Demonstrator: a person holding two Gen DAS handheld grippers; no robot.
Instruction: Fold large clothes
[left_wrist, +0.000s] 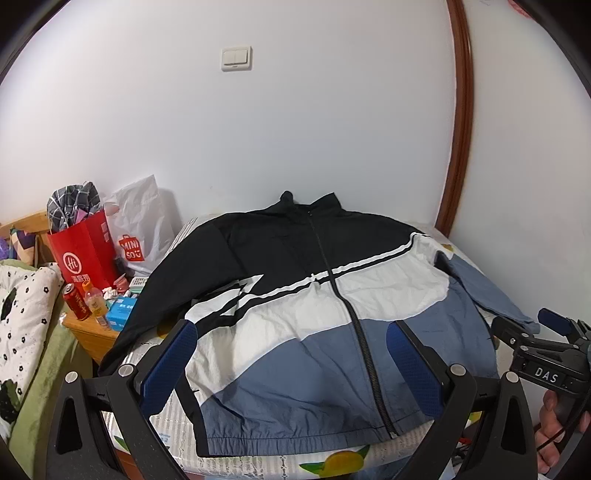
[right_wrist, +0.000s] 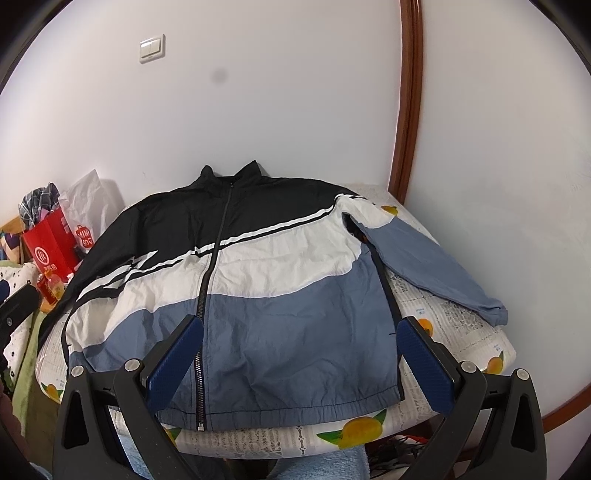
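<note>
Front-up and zipped, a jacket (left_wrist: 295, 314) lies spread on a table (right_wrist: 461, 317) covered with a fruit-print cloth, pushed against a white wall. Its body runs in diagonal bands: black across the shoulders and collar, white with thin stripes through the middle, blue-grey down to the elastic hem, which sits at the near table edge. The fabric is creased, most visibly in the white band. One blue-grey sleeve (right_wrist: 436, 266) stretches out flat to the side, its cuff near the table's edge; the black sleeve (left_wrist: 147, 291) on the opposite side slopes down off the table, and its cuff cannot be made out.

Both claws hover above the hem, apart from the cloth. The left gripper (left_wrist: 291, 332) stands wide, its blue pads framing the lower front; the right gripper (right_wrist: 301, 326) is likewise spread wide and holds nothing. In the left wrist view the right gripper's black body sits at the frame's edge with part of a hand beneath it, cut off by the lens rim.

Beside the table, a red bag (left_wrist: 86, 251), a white bag (left_wrist: 142, 225), a can (left_wrist: 77, 301) and a bottle (left_wrist: 95, 301) crowd a low wooden stand; smaller items behind them are too jumbled to identify.
</note>
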